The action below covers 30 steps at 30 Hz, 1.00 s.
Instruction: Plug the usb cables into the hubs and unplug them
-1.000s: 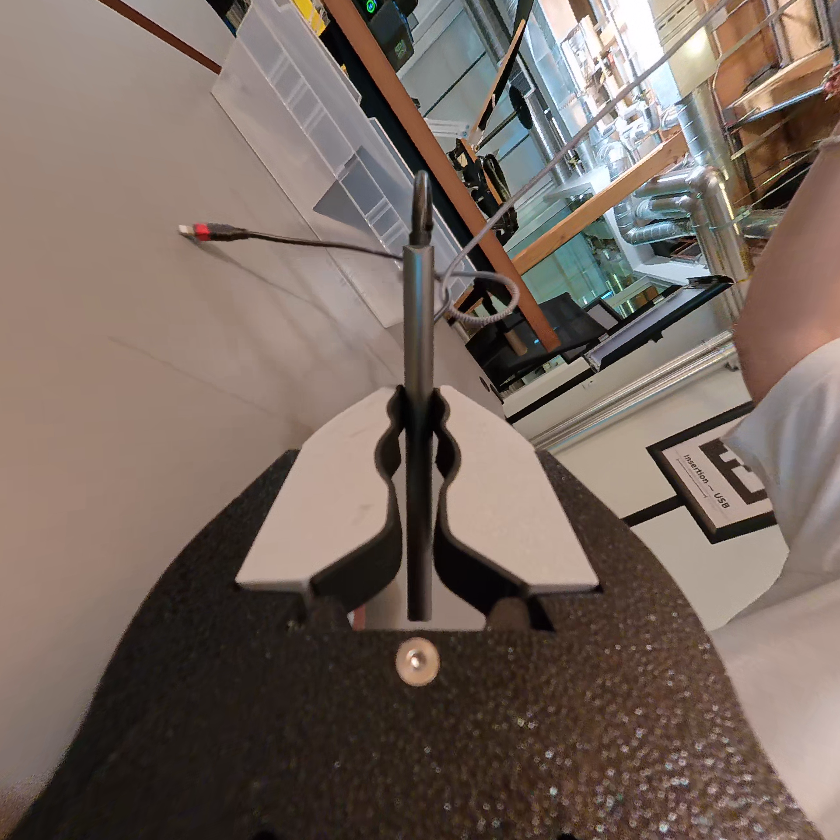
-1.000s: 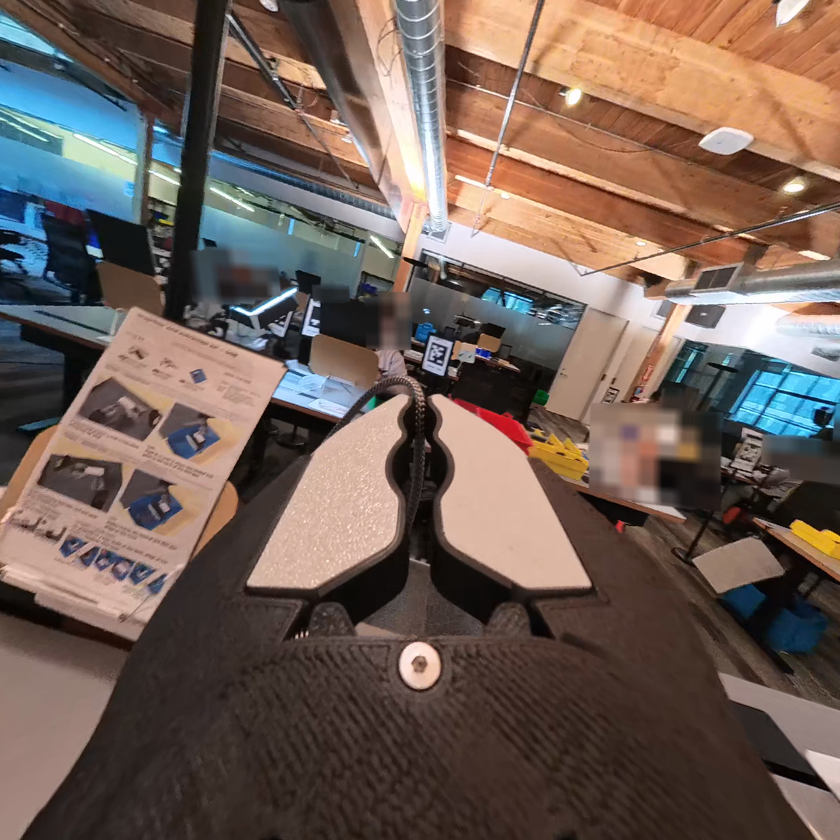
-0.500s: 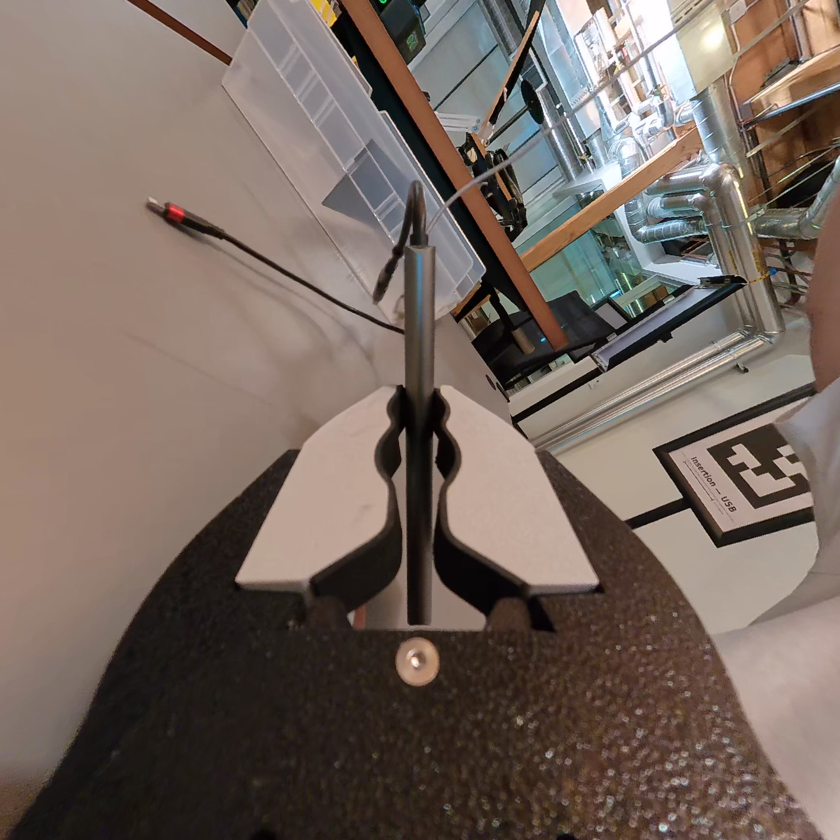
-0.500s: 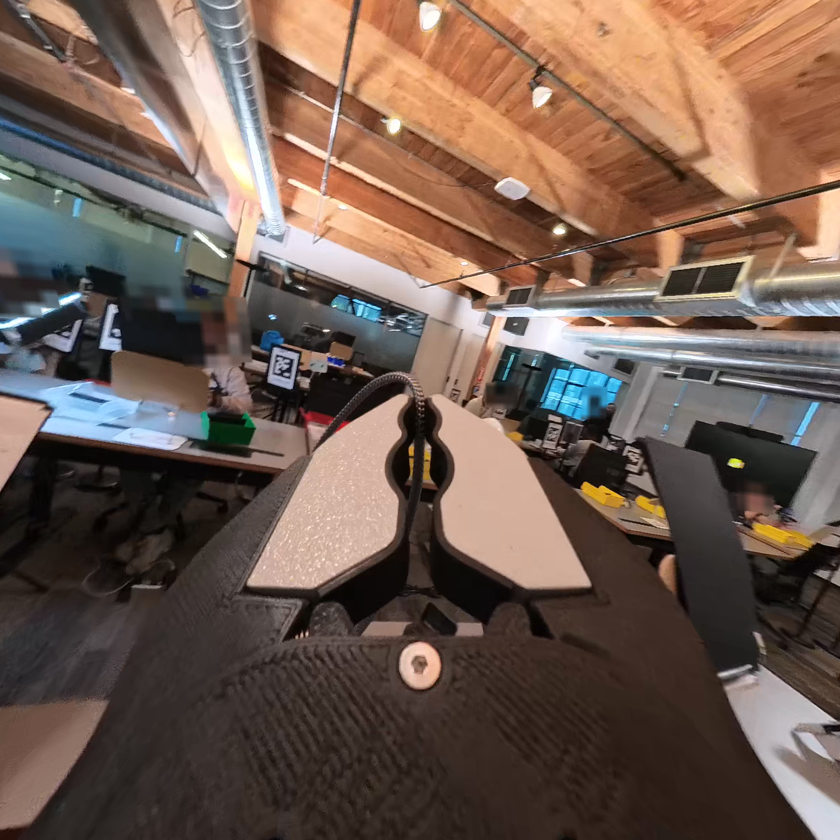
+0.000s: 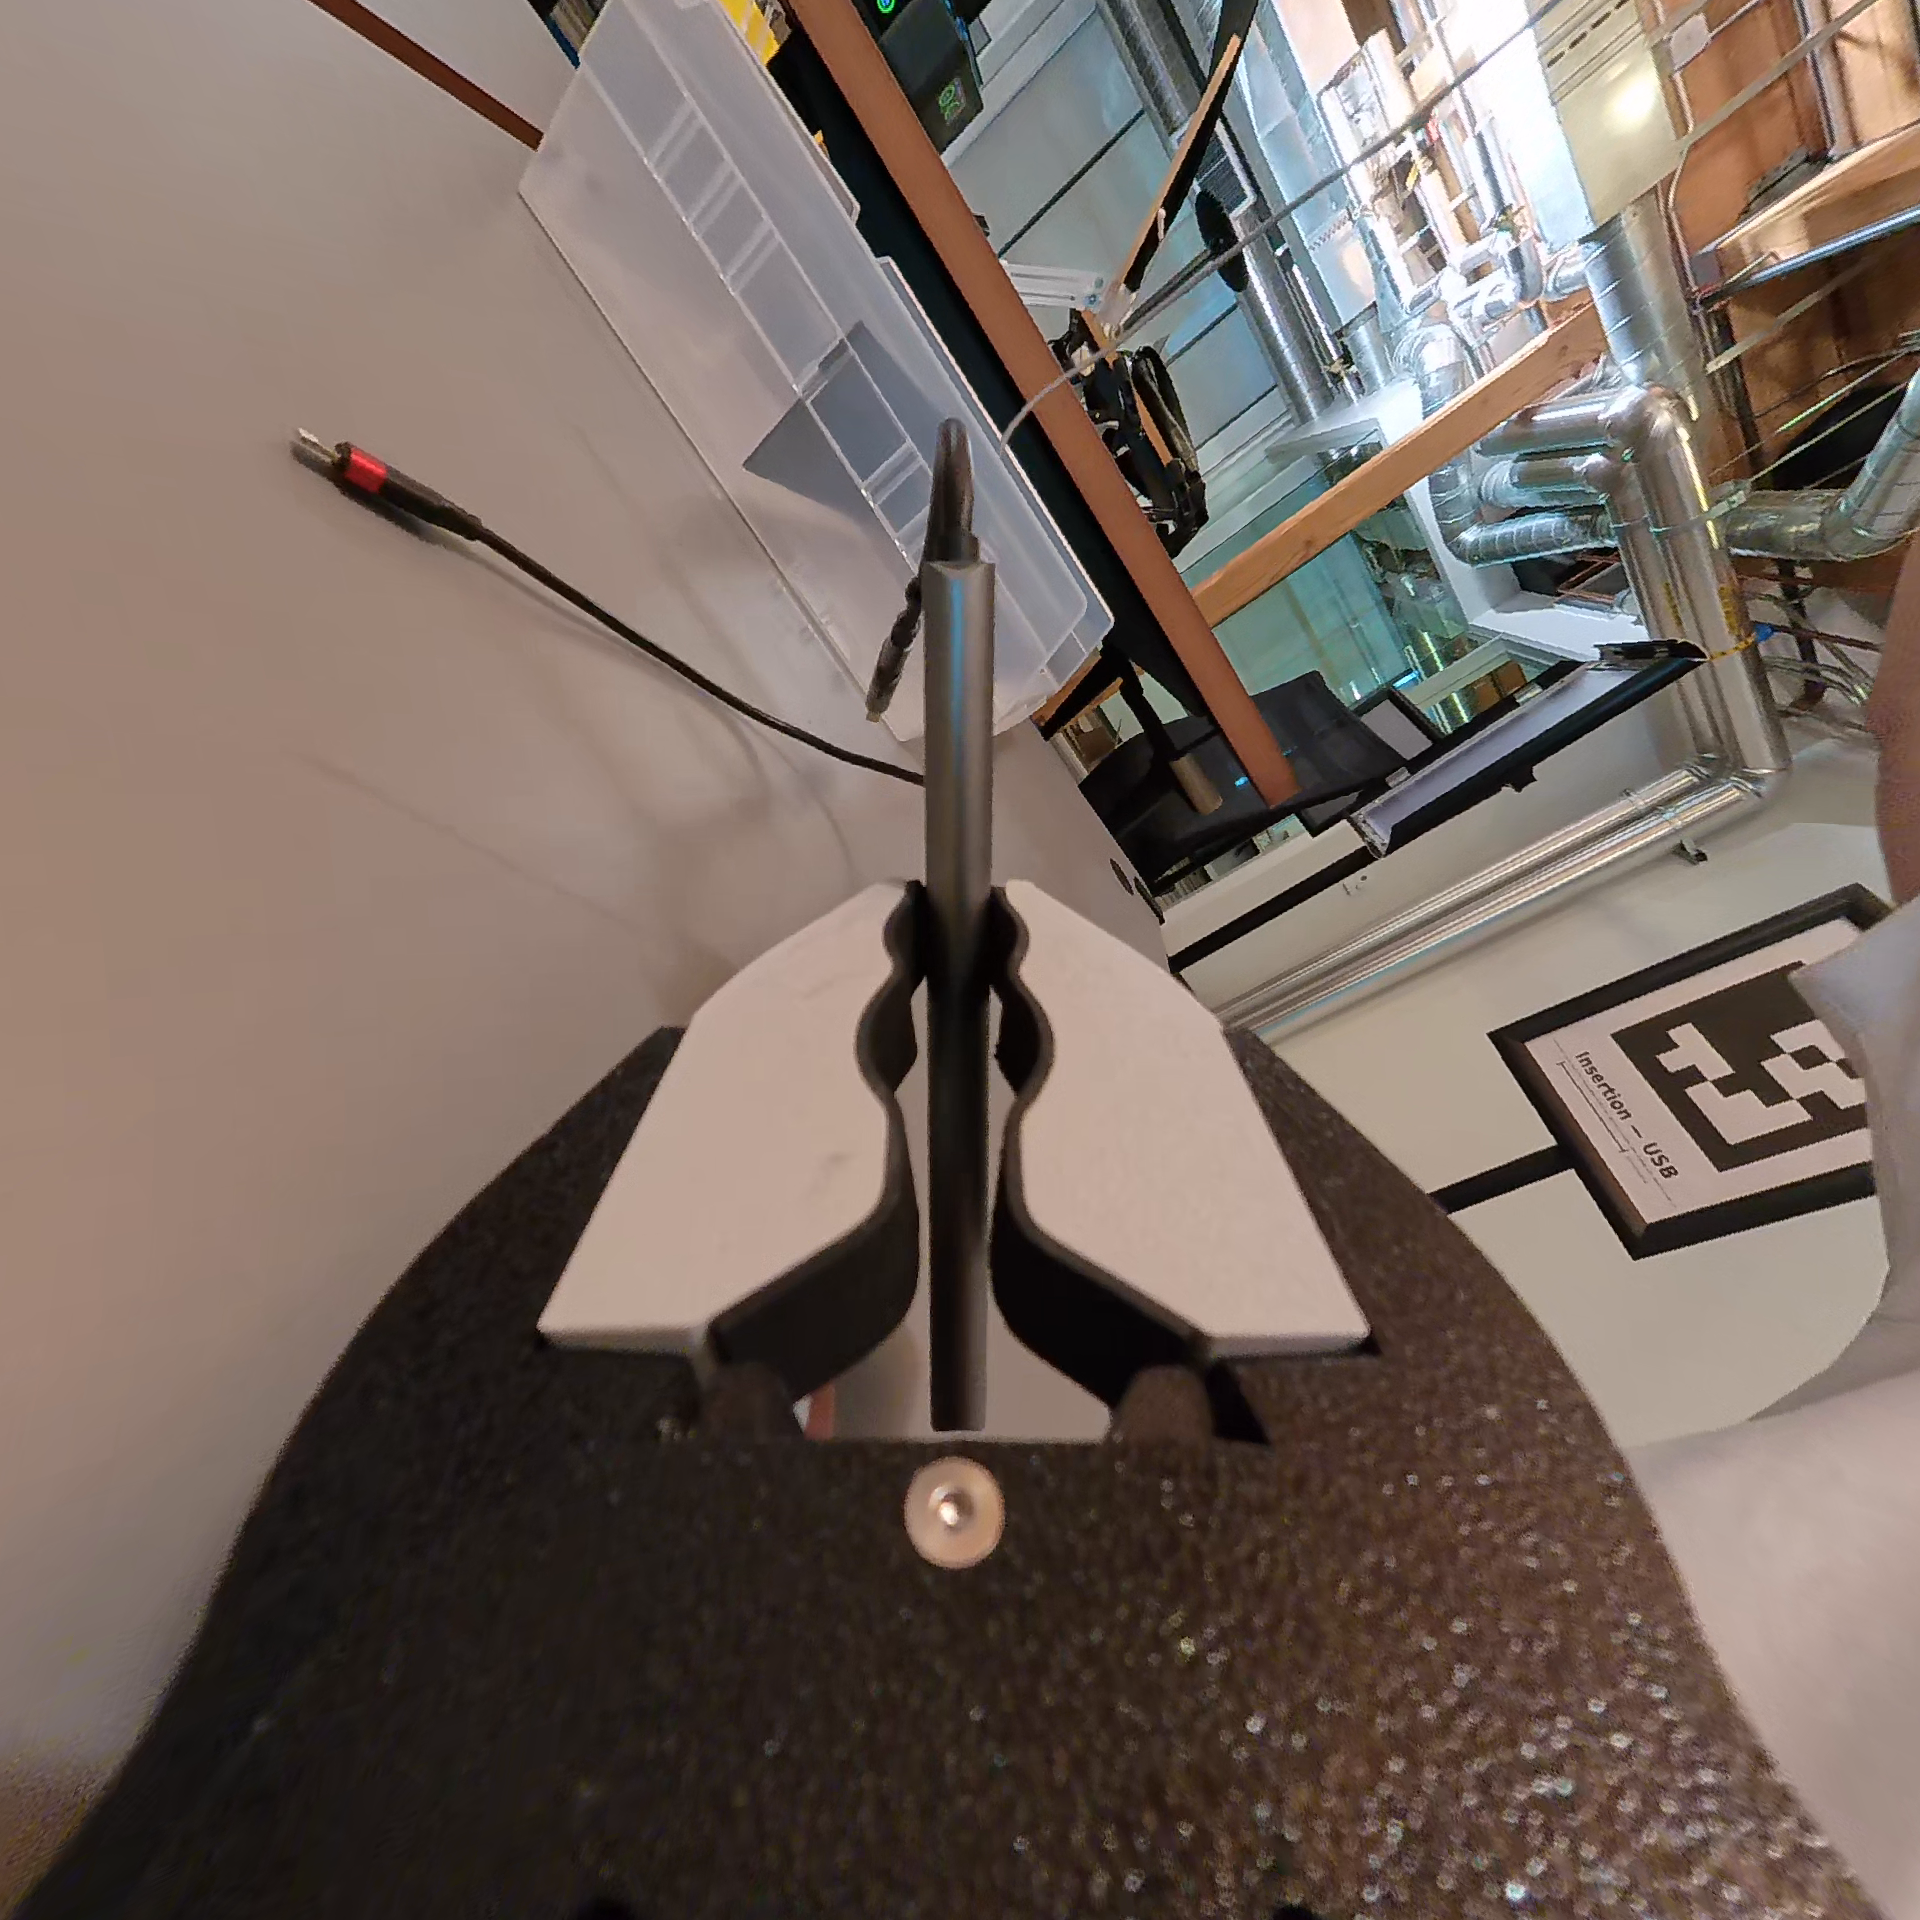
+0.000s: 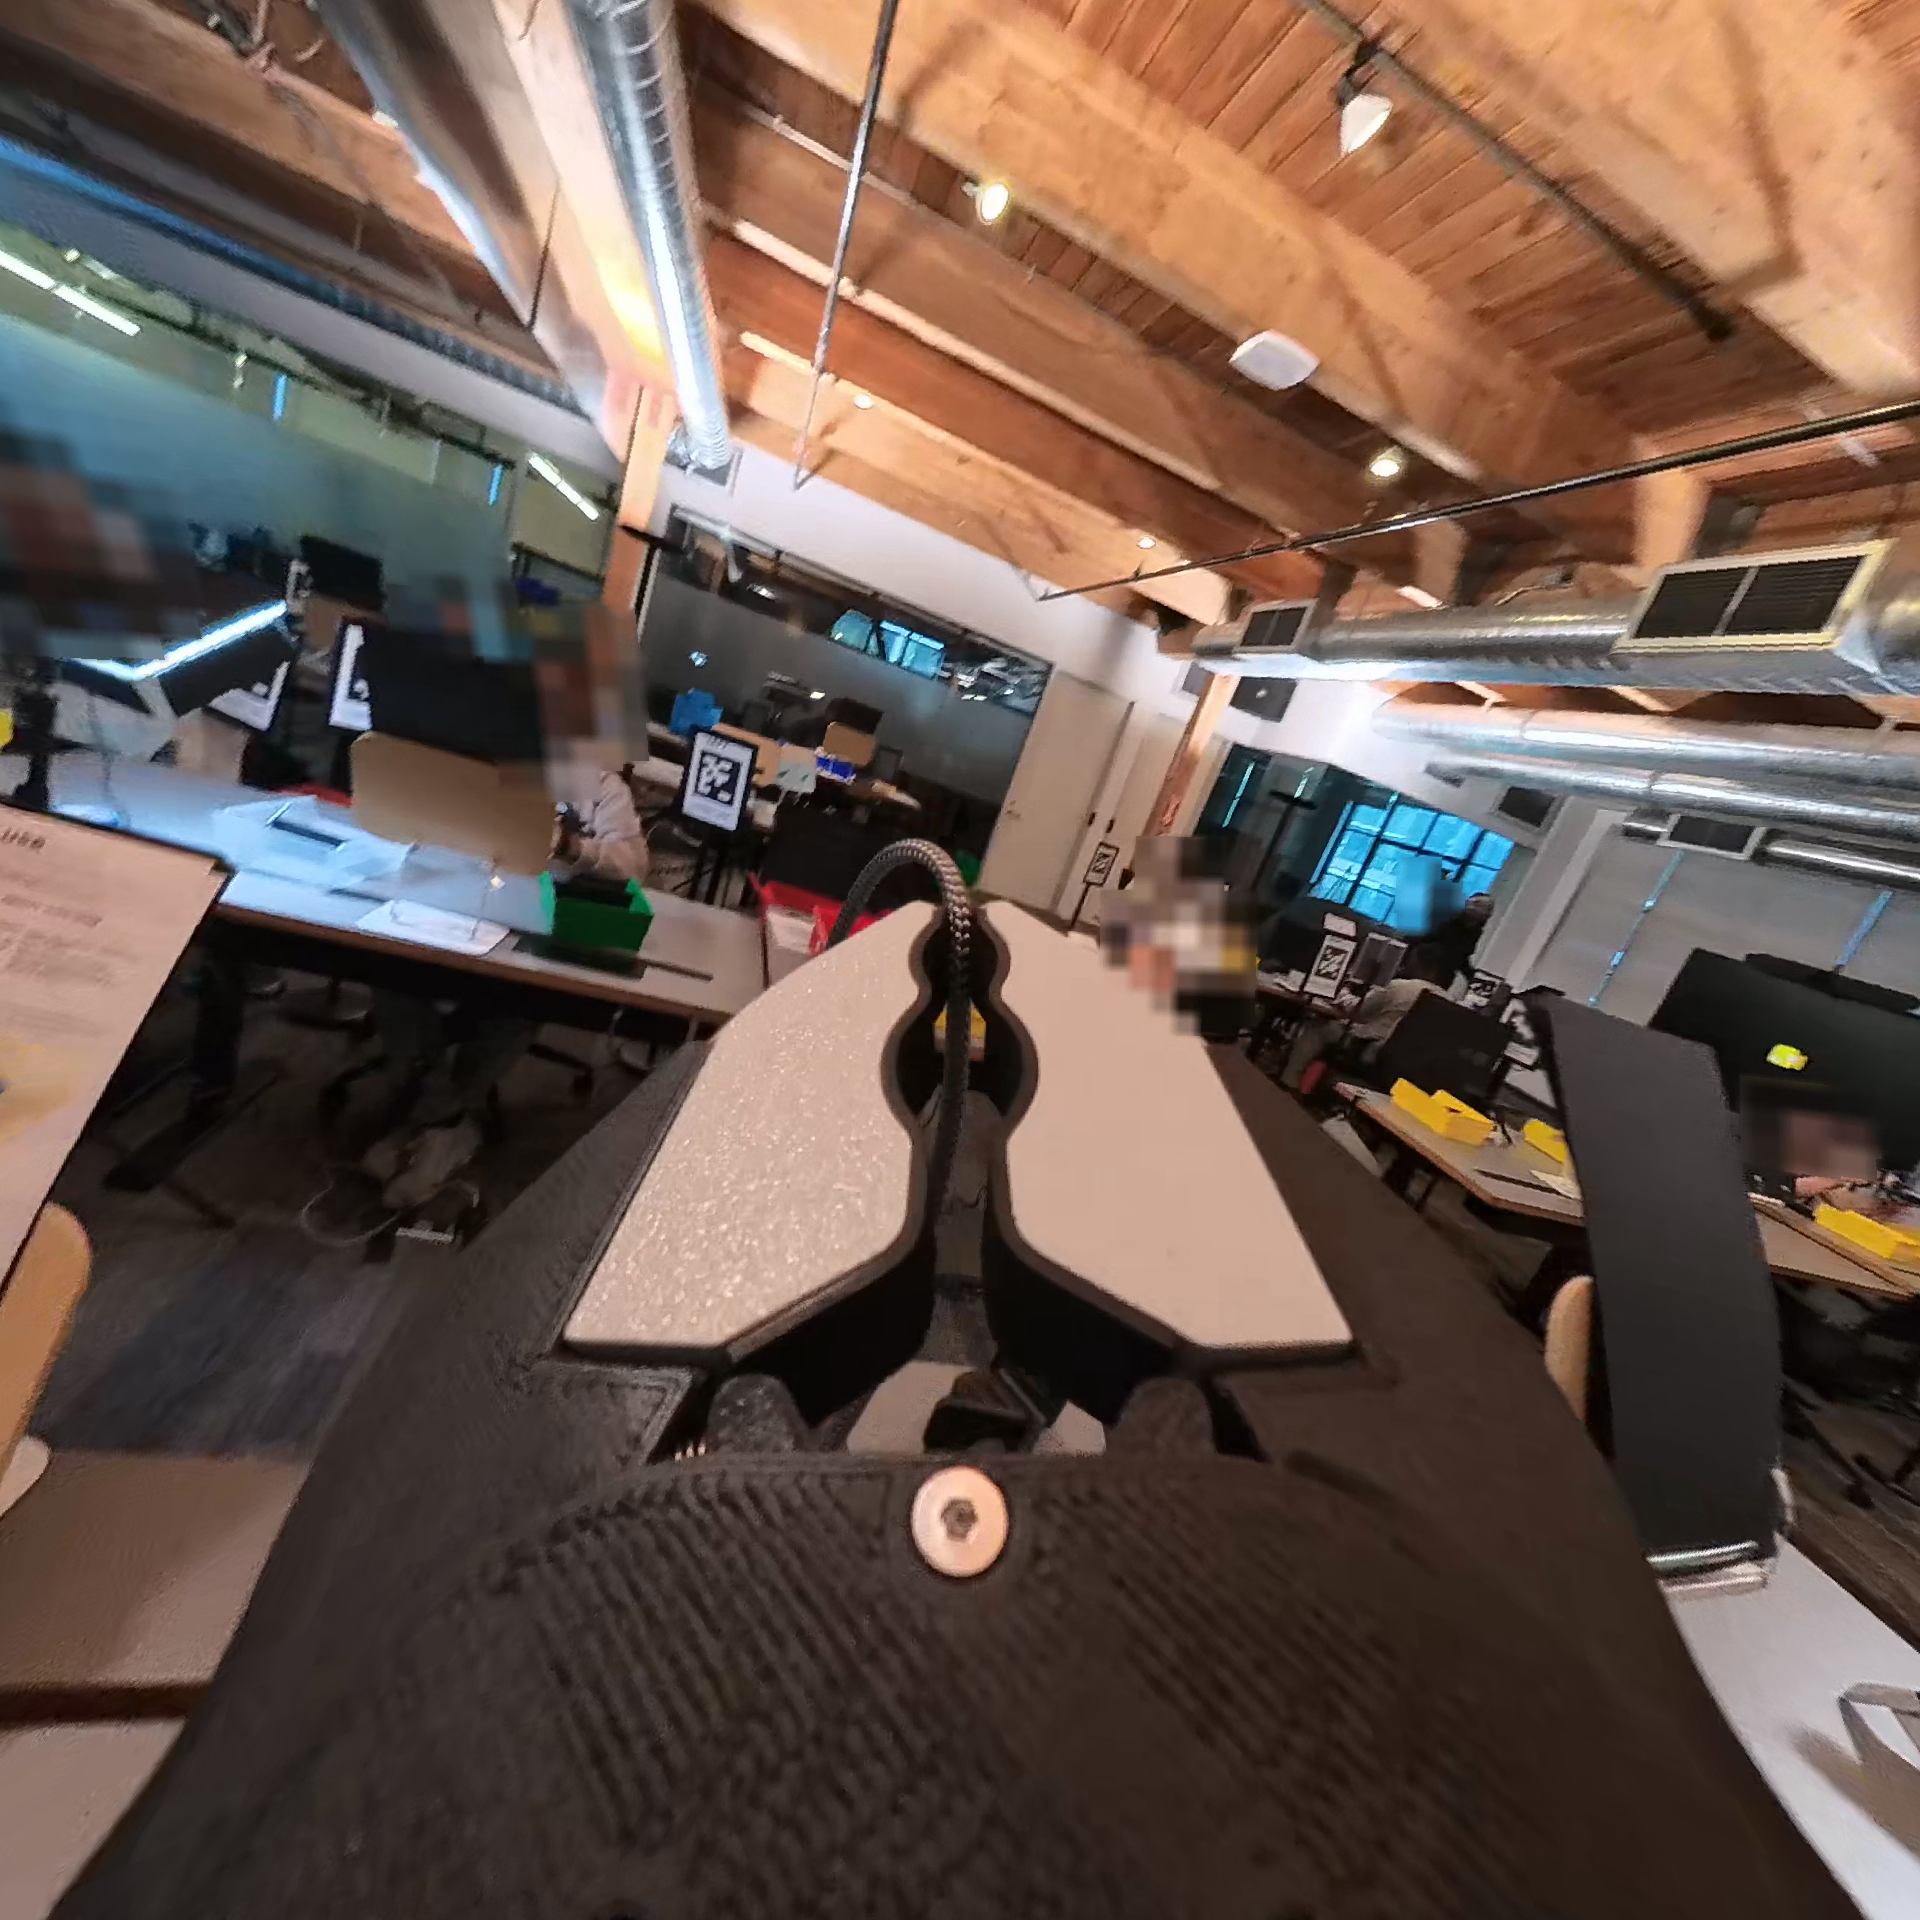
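Pointing straight forward, edge-on: clamped hub point(image 5: 958, 935).

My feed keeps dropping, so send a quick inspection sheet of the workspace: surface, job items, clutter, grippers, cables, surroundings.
Surface: white table, mostly bare.
Job's things: slim grey hub held edge-on.
Clutter: clear plastic organizer; framed marker card.
Grippers: left gripper jaws shut on the hub; right gripper jaws shut on a braided cable.
Cables: red-collared cable loose on the table; a short lead hangs from the hub's far end.
Surroundings: open workshop, wooden ceiling, metal ducts, desks.
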### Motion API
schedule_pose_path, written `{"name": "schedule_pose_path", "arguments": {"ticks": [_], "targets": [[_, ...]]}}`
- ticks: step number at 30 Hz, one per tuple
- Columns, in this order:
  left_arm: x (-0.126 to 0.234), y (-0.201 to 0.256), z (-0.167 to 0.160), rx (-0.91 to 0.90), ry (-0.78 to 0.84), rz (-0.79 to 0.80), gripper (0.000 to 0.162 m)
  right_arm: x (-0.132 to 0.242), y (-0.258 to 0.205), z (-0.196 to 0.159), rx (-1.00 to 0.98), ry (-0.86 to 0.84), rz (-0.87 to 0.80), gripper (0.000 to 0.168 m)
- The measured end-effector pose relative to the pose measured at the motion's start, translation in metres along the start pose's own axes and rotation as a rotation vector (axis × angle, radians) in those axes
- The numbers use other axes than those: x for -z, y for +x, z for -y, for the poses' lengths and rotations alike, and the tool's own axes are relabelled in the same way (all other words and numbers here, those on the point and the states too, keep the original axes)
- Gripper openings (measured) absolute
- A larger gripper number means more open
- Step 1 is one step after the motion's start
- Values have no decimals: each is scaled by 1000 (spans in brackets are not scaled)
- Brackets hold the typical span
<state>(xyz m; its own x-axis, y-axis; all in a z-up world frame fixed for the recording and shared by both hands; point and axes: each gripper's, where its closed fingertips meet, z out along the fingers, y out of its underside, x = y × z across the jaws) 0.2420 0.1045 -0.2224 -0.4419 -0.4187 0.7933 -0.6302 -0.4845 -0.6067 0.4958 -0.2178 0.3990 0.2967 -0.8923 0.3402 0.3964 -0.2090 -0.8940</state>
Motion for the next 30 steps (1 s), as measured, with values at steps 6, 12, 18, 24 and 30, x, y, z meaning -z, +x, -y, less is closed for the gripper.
{"name": "schedule_pose_path", "arguments": {"ticks": [6,12,18,24,30], "targets": [[1,0,0,5,4,-6,9,20,-88,-42,-101,-56,325,4],[0,0,0,5,0,-6,9,44,-159,-173,103,-364,478,3],[0,0,-1,7,-2,-9,9,85,-199,-337,429,-606,494,3],[0,1,-1,10,-4,-13,9,106,-235,-447,398,-628,517,3],[0,1,-2,13,-9,-17,9,140,-270,-501,309,-725,726,3]]}}
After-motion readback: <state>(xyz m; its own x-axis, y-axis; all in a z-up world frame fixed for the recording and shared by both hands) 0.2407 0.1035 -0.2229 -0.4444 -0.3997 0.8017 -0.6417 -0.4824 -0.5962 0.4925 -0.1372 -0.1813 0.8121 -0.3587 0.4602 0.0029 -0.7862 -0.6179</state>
